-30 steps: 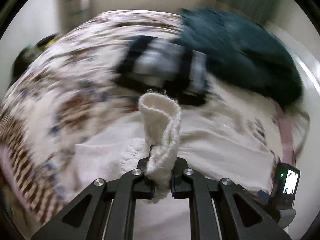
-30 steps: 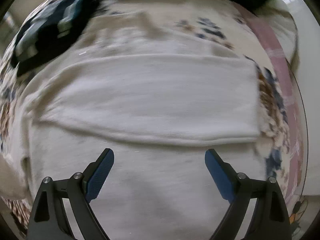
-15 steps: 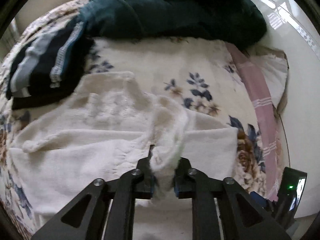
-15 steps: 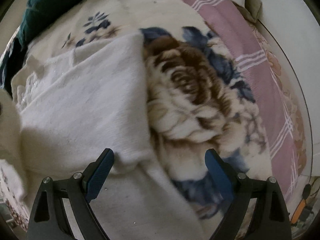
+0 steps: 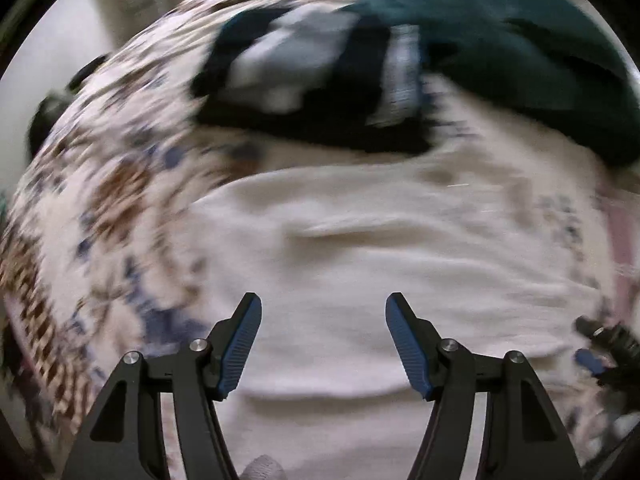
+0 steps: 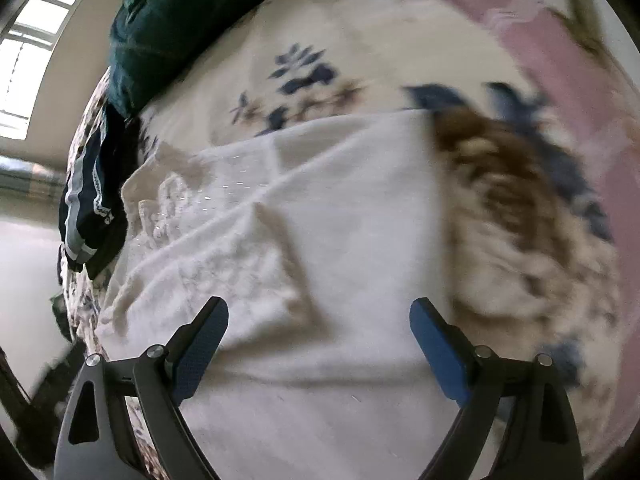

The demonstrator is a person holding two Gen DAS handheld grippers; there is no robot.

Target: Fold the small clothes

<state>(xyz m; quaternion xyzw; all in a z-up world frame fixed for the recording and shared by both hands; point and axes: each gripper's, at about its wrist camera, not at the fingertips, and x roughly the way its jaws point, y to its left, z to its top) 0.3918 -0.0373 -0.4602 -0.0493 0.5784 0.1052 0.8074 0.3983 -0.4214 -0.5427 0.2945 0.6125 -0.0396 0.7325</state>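
White sweater (image 6: 352, 216) lies flat on bed (image 6: 520, 208), partly folded. Soft, light, floppy knit (judgement): pinch at hem corner. Left hand-held gripper (image 5: 323, 344) and right hand-held gripper (image 6: 318, 354) both spread, empty.

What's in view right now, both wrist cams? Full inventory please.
white knit garment: 1, cream white, lying flat on the bed, partly folded, below both grippers
floral blanket: 1, cream with blue and brown flowers, covering the bed under the clothes
pink striped cloth: 1, pink, along the bed's far right edge
navy striped garment: 1, dark navy with pale stripes, beyond the white garment
teal garment: 1, dark teal, heaped at the far side of the bed
left gripper: 1, black with blue pads, open, empty
right gripper: 1, black with blue pads, open, empty
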